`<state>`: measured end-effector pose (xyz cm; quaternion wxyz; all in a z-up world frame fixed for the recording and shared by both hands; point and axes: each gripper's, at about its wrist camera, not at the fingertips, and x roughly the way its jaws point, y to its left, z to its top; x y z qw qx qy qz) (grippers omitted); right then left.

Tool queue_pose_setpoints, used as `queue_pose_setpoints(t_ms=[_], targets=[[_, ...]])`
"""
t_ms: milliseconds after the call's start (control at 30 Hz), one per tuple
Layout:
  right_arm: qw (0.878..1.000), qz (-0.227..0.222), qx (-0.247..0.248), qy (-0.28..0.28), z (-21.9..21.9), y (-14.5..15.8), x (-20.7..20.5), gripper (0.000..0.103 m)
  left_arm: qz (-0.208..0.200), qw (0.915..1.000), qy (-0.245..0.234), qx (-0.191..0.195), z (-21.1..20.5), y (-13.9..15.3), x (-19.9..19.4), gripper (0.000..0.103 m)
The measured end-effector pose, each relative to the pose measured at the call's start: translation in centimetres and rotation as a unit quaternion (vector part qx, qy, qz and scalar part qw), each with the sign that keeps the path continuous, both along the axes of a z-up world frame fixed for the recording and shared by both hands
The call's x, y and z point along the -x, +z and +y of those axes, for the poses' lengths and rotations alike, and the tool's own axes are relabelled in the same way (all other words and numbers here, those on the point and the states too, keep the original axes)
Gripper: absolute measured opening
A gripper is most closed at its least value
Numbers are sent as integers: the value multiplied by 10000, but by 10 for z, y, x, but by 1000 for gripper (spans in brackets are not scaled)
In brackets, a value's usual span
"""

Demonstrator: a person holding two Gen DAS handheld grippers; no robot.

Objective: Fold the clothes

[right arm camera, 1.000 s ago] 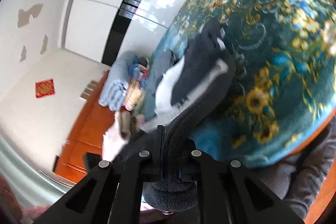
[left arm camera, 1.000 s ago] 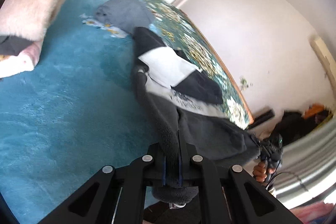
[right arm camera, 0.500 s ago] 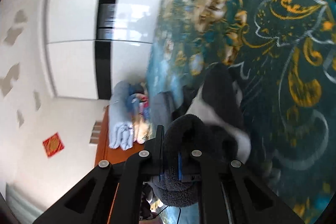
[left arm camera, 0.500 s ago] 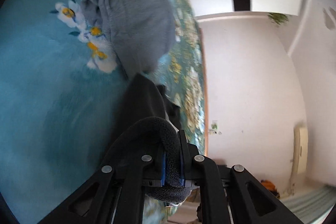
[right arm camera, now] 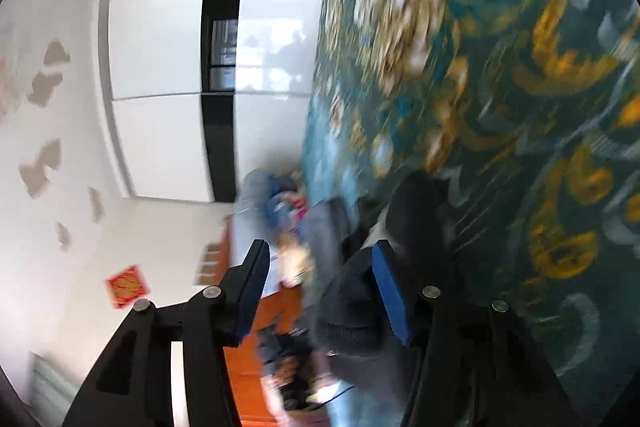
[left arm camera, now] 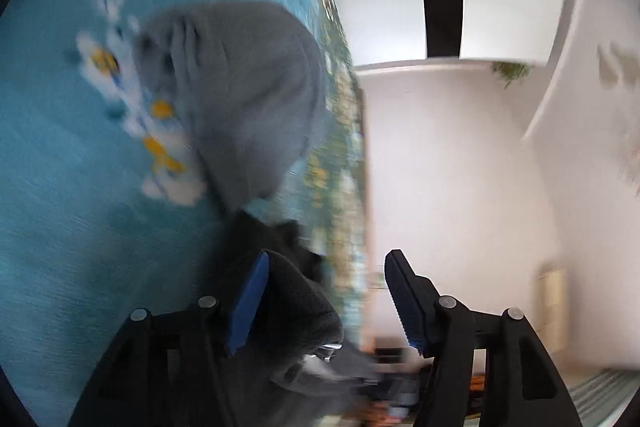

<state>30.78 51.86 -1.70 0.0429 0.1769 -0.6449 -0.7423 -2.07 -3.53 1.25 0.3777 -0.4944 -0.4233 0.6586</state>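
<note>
Both views motion-blurred. Left hand-held gripper jaws spread, dark fleece draped against left finger. Right hand-held gripper likewise spread, fleece beside right finger. Fleece lies on teal floral bedspread; grey garment beyond. White walls, white wardrobe.

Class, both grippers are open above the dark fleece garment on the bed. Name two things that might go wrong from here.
1. The left gripper and right gripper are open with the dark fleece garment loose against one pad each, so the fold may slump or spring open.
2. The garment sits by the edge of the floral blanket, so part of it might slide off.
3. It lies close to the folded grey garment, which a sweep could disturb.
</note>
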Motion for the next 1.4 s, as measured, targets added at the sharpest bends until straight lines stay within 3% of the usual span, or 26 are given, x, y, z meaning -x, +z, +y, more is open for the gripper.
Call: queue_pose_setpoints(t_ms=[67, 167, 300, 433, 533, 600, 700, 833, 933, 1000, 1067, 1233, 1400], targets=[[9959, -619, -624, -224, -3, -1, -13, 55, 242, 9987, -28, 452, -2, 0, -11, 64], [9793, -1520, -1323, -214, -14, -8, -20, 55, 403, 9902, 216, 1320, -13, -10, -26, 64], [9620, -1796, -2014, 406, -46, -3, 4, 55, 712, 9650, 53, 2522, -6, -18, -39, 64], [9424, -1900, -2659, 717, -71, 11, 29, 55, 1258, 9503, -340, 2829, 16, -5, -45, 65], [9419, -1846, -2727, 657, -71, 18, 41, 55, 1619, 9357, -559, 3084, 36, 2, -37, 64], [9402, -1829, -2791, 678, -71, 24, 48, 55, 1714, 9317, -733, 3118, 48, 4, -28, 65], [9333, -1904, -2929, 831, -64, 20, 65, 55, 1655, 9358, -946, 2964, 57, 0, -10, 65], [9441, -1856, -2618, 757, -49, 10, 81, 55, 1100, 9590, -937, 2437, 55, -15, 16, 66], [9528, -1694, -2449, 599, -43, 6, 91, 55, 784, 9781, -831, 1742, 42, -28, 24, 67], [9577, -1601, -2334, 510, -39, 3, 97, 55, 593, 9825, -834, 1554, 37, -36, 28, 68], [9591, -1534, -2325, 504, -39, 5, 99, 55, 542, 9830, -862, 1527, 32, -40, 28, 68], [9395, -1700, -2922, 558, -47, 17, 85, 55, 560, 9786, -1018, 1699, 28, -44, 23, 68], [9156, -1893, -3484, 667, -55, 31, 45, 55, 751, 9724, -1161, 1877, 35, -40, 25, 68]])
